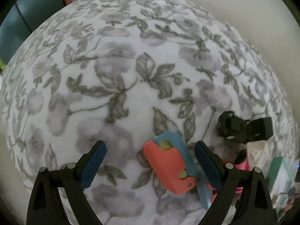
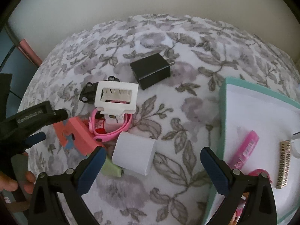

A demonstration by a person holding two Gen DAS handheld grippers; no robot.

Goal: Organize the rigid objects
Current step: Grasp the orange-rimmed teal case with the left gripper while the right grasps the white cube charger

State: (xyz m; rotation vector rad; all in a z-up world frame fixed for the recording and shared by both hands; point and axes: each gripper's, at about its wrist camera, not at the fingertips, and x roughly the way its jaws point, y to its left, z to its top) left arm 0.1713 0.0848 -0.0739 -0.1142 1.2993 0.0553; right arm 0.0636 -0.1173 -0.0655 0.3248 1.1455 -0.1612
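Dim, soft light; blurry, fisheye-warped edges throughout.

Fuzzy floral cloth (image 1: 131, 56), matt plastic toy (image 1: 168, 166)

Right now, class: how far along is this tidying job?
Done: a pink tube and a beaded strip lie in the teal box. In hand: nothing; the open left gripper hovers around the coral toy. Left: black charger, white cube, pink band.
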